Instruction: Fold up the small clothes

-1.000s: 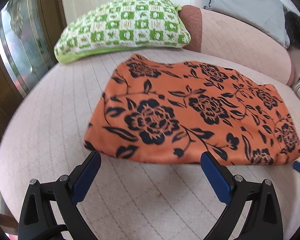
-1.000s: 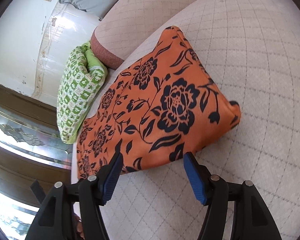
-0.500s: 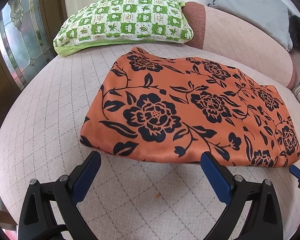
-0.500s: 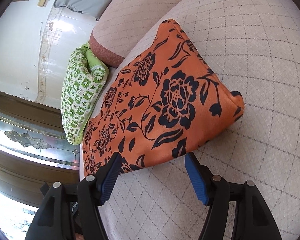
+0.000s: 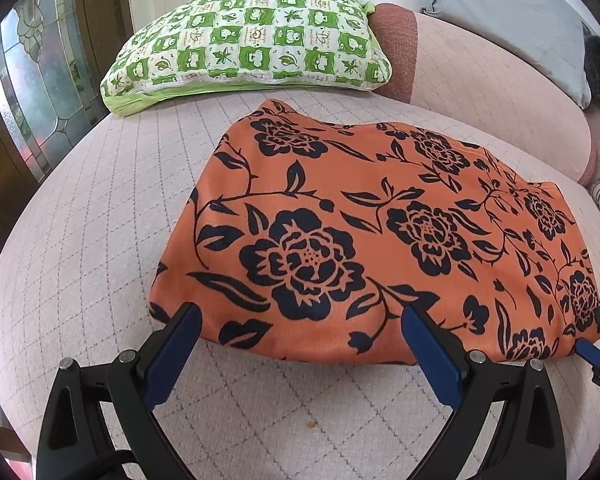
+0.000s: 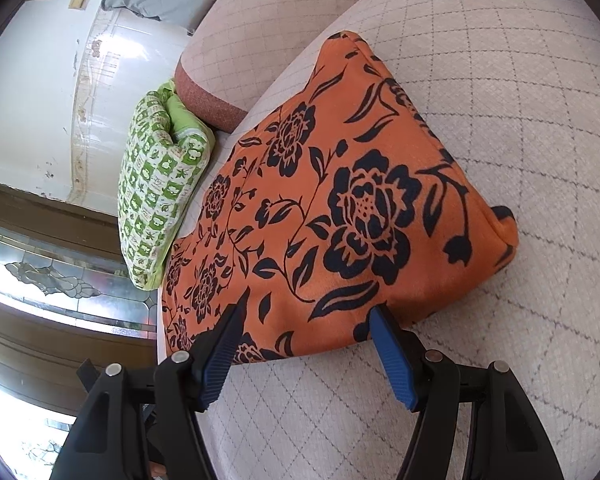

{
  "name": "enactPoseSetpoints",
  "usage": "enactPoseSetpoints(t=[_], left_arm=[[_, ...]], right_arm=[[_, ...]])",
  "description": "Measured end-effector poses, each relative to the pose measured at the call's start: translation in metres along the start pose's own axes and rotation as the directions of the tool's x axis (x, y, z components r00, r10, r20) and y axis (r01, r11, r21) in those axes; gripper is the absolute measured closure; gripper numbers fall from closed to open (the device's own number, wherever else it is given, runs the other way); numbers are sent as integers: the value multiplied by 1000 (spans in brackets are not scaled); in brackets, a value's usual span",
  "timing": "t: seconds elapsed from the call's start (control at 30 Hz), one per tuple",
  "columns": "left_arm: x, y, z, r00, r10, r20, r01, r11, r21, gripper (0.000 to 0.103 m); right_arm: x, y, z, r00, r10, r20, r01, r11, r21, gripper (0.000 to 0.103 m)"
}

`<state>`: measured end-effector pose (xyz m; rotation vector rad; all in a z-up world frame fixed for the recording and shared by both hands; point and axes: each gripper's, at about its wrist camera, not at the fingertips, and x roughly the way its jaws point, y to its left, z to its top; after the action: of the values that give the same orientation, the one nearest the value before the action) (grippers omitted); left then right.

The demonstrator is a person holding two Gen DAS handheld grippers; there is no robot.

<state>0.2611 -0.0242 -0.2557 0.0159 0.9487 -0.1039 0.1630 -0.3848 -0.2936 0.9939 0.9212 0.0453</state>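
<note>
1. Orange floral garment (image 5: 364, 240) lying folded on the quilted pale cushion (image 5: 100, 208), filling centre and right of the left wrist view.
2. Left gripper (image 5: 300, 324) released, blue pads (image 5: 172, 352) wide apart at the garment's near edge, low in frame, nothing pinched.
3. Right gripper (image 6: 308, 320) also released, pads straddling the near edge, bottom centre of its view; fabric between them, not squeezed.
4. Green checked pillow (image 5: 252, 40) at upper left, beyond the garment, apart from it.
5. Grey pillow (image 5: 512, 12) at upper right.
</note>
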Motion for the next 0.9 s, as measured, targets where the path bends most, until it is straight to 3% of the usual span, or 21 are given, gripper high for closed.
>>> enactPoseSetpoints(t=[0.57,0.67,0.77,0.9], left_arm=[[-10,3,-14,1000,-9,-5,9,1000,-3,3],[-7,9,-17,997,-69,-42,67,997,-45,3],[-2,19,-21,983,-163,-85,152,980,-125,3],[12,33,-25,935,-329,-135,284,919,-274,3]], right_arm=[[-5,-3,-11,1000,7,-14,-7,1000,1,34],[-5,-6,-16,1000,5,-19,-5,1000,10,34],[-7,-11,-19,1000,21,-23,-20,999,37,34],[-4,-23,-20,998,59,-37,-55,993,109,34]])
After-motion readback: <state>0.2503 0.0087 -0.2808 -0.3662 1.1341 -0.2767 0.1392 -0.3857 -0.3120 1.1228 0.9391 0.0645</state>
